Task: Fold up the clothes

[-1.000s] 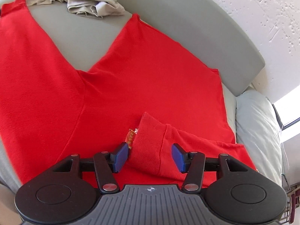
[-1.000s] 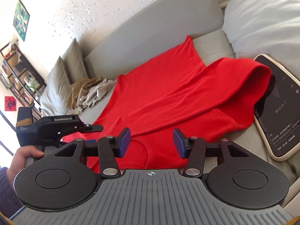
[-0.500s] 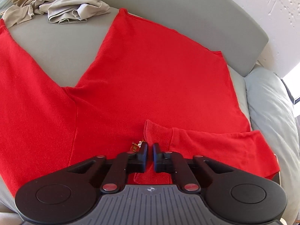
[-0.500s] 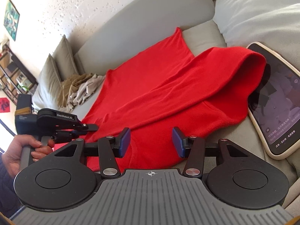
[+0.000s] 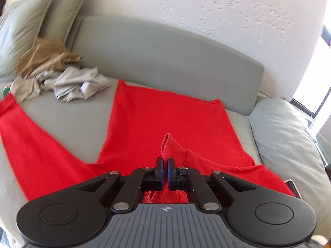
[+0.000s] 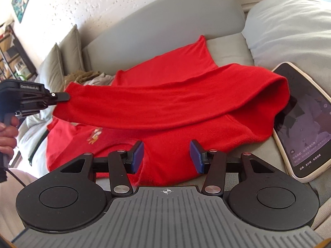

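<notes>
Sofa [image 5: 165,47] bears red garment [image 5: 165,119], left gripper [image 5: 165,172] pinching it.

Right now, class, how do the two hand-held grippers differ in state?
The left hand-held gripper is shut on the red garment's sleeve, lifting it; the right hand-held gripper is open, holding nothing. The left shows in both views, the right only in its own. Both have blue pads.
</notes>
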Motion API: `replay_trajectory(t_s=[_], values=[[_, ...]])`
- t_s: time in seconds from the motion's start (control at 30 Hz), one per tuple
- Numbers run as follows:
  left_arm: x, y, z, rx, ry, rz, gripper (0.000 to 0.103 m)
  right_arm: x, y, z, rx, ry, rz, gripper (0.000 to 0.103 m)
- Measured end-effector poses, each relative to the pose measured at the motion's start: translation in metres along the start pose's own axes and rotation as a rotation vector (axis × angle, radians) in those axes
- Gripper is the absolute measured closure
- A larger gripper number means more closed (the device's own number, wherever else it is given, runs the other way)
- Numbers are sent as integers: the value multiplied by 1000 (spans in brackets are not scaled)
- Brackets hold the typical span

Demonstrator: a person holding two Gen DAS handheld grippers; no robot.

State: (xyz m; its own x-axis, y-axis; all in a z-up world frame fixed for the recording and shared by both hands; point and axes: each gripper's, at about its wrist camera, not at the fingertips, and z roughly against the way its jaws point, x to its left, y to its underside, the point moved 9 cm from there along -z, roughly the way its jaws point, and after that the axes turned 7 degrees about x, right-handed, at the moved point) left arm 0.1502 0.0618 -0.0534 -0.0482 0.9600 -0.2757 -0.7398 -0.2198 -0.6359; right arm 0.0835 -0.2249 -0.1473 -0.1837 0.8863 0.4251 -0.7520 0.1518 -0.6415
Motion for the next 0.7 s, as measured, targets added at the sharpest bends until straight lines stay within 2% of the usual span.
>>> replay_trajectory(t_s=[0.1, 0.4, 0.6, 0.67, 0.7], values=[[23, 0, -4, 33, -41, 40, 101, 0, 0, 1, 0, -2, -5, 52], [65, 18, -22, 124, -178, 58, 101, 0, -1, 1, 2, -1, 4, 51], [69, 27, -30, 163, -224, 41, 101, 1, 0, 1, 3, -1, 7, 50], [72, 33, -37, 200, -249, 30, 100, 2, 0, 0, 3, 0, 10, 50], [73, 35, -40, 212, -268, 25, 94, 2, 0, 0, 3, 0, 12, 49]])
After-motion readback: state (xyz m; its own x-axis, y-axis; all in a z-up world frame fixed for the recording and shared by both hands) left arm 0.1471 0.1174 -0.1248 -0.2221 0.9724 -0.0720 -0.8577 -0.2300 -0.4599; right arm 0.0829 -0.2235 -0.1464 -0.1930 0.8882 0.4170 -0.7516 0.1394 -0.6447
